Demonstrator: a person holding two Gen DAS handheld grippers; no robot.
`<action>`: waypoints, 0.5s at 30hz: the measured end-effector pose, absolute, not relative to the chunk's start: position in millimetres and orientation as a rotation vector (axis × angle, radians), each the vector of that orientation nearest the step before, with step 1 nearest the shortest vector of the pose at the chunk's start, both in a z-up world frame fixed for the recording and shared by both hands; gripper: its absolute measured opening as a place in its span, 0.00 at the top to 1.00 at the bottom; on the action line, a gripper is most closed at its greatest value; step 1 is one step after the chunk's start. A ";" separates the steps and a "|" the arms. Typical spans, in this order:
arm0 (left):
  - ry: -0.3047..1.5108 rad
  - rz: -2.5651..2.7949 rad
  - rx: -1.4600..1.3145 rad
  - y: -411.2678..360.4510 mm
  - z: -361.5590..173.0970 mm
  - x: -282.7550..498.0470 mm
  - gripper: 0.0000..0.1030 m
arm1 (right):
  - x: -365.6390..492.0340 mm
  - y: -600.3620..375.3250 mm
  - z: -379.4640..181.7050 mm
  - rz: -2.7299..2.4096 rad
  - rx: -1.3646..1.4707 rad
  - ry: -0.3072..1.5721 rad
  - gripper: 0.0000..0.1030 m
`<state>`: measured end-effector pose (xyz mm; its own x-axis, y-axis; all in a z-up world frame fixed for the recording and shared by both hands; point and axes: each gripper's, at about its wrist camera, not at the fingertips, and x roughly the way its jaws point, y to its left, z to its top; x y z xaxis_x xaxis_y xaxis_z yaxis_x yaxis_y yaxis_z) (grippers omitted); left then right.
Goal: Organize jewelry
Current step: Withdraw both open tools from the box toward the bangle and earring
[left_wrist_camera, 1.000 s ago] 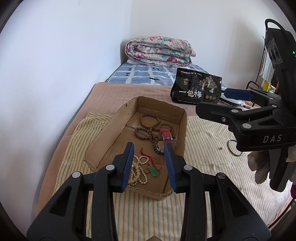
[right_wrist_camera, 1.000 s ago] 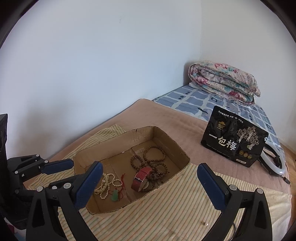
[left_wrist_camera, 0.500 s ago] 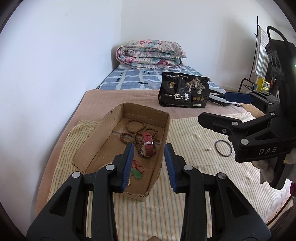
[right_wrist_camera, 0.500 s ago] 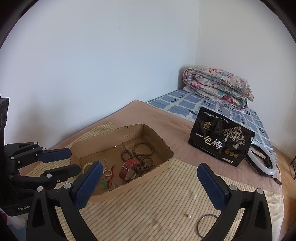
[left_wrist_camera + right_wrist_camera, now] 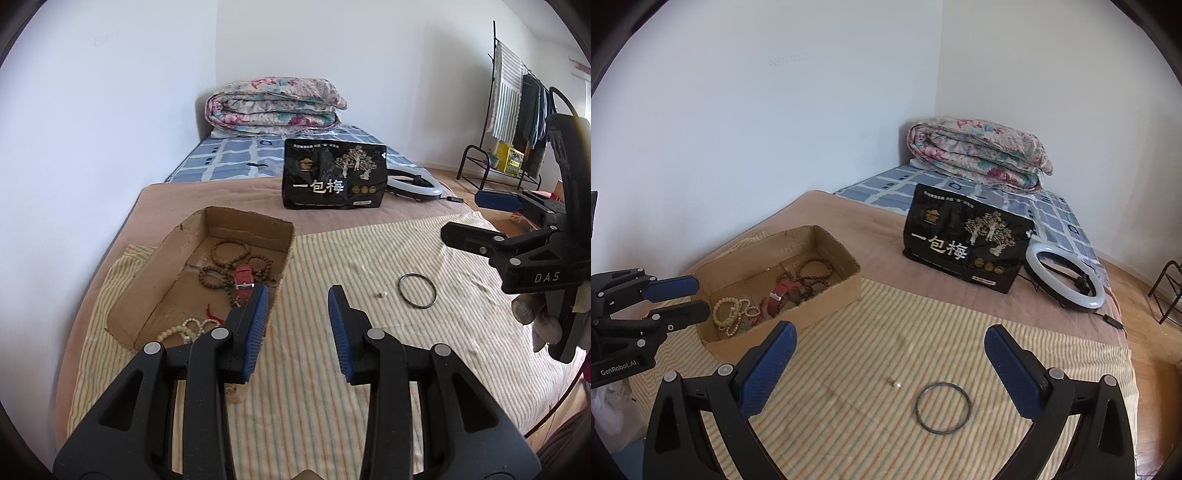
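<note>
The right gripper hangs over a striped cloth on a bed, jaws spread wide and empty. Just ahead between them lie a dark bangle and a small stud. The left gripper is partly spread, empty, with the box of bracelets just left of its jaws. Beyond: a black bag, a folded quilt, white walls.
</note>
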<state>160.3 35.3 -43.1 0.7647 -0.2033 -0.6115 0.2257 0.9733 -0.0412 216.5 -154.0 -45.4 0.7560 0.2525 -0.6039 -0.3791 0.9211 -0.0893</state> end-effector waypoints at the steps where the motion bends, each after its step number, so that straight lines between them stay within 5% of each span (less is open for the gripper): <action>1: 0.662 -0.239 0.037 31.8 -43.7 160.6 0.67 | 215.7 -161.8 -46.0 0.339 -0.205 0.629 0.00; 5: 0.675 -0.260 0.047 17.9 -47.0 162.4 0.66 | 213.5 -191.8 -50.6 0.298 -0.176 0.651 0.00; 8: 0.671 -0.276 0.050 8.3 -48.7 160.6 0.48 | 214.1 -216.1 -55.3 0.260 -0.144 0.664 0.00; 15: 0.687 -0.312 0.066 -13.0 -55.8 164.4 0.47 | 216.3 -264.8 -69.4 0.195 -0.079 0.711 0.00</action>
<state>164.4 -13.0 -55.8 0.7287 -0.2619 -0.6327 0.3049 0.9514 -0.0426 216.3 -264.8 -69.4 0.7406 0.1506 -0.6549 -0.2039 0.9790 -0.0055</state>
